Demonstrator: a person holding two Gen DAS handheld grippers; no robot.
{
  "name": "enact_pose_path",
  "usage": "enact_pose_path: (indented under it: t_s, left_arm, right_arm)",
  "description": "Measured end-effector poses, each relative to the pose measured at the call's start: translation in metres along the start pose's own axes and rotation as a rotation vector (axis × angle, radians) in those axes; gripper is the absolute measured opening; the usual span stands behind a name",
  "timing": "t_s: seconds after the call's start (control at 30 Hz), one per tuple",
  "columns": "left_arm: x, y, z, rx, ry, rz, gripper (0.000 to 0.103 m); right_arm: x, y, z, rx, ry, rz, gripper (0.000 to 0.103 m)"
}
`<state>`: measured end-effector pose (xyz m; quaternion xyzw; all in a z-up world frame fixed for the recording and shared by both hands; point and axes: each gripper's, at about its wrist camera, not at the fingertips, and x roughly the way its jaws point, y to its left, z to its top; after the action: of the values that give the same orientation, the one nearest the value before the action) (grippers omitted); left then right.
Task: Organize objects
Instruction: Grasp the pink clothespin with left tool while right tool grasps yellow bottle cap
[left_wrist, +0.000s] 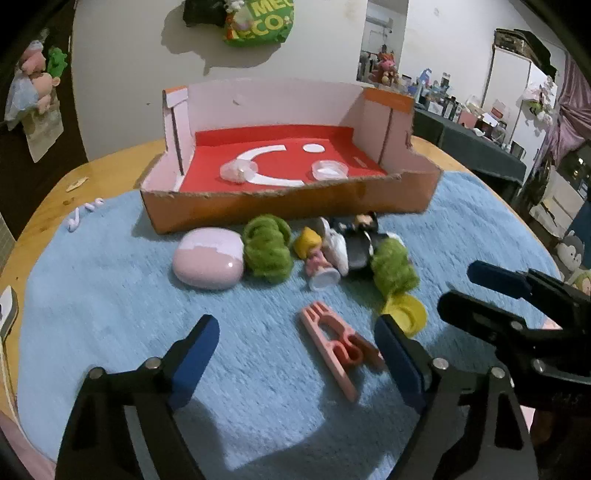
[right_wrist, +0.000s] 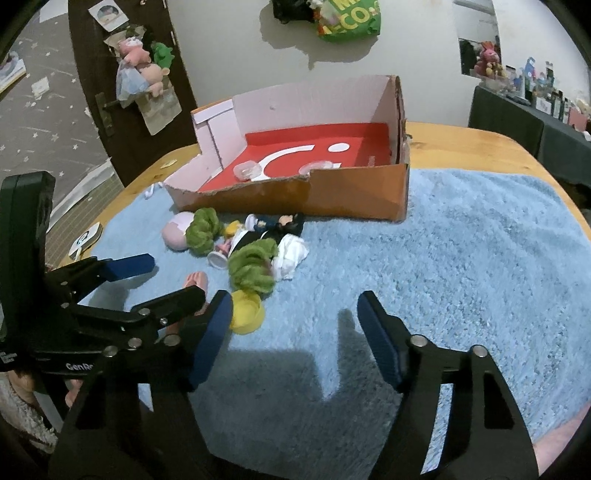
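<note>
Left gripper: jaws apart, empty, over the blue mat, pink clip lying between its fingers. Right gripper: jaws apart, empty; the clip is mostly hidden in its view. Yellow cap, green wool, dolls lie before the cardboard box. Left view alone shows the pink case whole.

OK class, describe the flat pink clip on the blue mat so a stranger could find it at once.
Start at the orange cardboard box on the blue mat. In front of its toy pile, nearest the left gripper, lies the pink clip. It alone is flat, slotted plastic.
</note>
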<state>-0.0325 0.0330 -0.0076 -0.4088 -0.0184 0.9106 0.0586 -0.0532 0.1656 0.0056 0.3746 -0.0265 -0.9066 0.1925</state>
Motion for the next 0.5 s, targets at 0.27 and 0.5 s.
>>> enact_pose_path:
  t_s: [0.27,0.5]
  left_arm:
    - [0.003,-0.0062,-0.0057,0.002,0.008,-0.008,0.084]
    - [0.0,0.0015,-0.0083,-0.006,-0.005,0.026,0.084]
  right_arm:
    - [-0.0002,0.0058,-0.0047,-0.034,0.012,0.011,0.065]
    - [0.0029,0.0094,-0.0047,-0.047,0.022,0.021,0.065]
